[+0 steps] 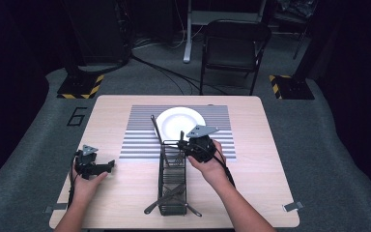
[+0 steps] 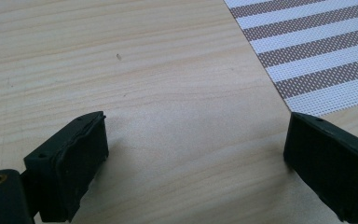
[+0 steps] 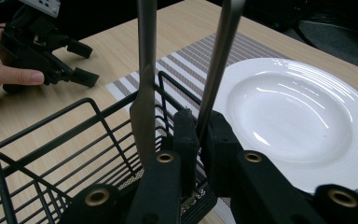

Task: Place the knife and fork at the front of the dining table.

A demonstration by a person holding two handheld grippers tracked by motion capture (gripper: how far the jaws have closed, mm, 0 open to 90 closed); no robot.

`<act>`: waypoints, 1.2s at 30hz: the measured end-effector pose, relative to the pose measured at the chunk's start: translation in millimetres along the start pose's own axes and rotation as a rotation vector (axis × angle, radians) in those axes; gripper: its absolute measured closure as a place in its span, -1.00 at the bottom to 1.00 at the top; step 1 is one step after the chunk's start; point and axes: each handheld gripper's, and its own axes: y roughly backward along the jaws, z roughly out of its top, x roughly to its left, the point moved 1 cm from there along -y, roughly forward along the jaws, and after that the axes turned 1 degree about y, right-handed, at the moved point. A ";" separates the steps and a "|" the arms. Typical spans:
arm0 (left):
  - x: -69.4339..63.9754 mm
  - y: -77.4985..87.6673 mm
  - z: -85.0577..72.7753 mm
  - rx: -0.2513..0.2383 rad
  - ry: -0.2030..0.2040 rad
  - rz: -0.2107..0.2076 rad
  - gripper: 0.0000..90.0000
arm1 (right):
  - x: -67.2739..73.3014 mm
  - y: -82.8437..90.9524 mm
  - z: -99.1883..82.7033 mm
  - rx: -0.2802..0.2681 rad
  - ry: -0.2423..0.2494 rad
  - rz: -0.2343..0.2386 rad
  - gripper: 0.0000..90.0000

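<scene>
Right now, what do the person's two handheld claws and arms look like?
Both claws are black, blocky tools. The left claw and right claw each carry a grey three-cornered plate on top. In the gripper views the jaws are thick black blocks with matte pads, and brass-coloured rings sit on their arms. A black cable trails from the right claw along the forearm. No sleeves are visible on the forearms.

Your wooden table (image 1: 125, 193) carries a striped placemat (image 1: 140, 135) ahead of your left gripper (image 1: 94, 166), a white plate (image 1: 174, 121) on it, and a black wire basket (image 1: 173, 188) beside your right gripper (image 1: 186, 145).
</scene>
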 end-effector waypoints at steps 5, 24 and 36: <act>0.0 0.0 0.0 0.000 0.000 0.000 -0.86 | 0.4 -3.7 -1.2 0.020 0.017 -0.004 0.88; 0.0 0.0 0.0 0.000 0.000 0.000 -0.86 | 4.0 -14.4 -4.0 0.054 0.034 -0.004 0.88; 0.0 0.0 0.0 0.000 0.000 0.000 -0.86 | 4.5 -13.5 -0.8 0.059 0.027 0.007 0.93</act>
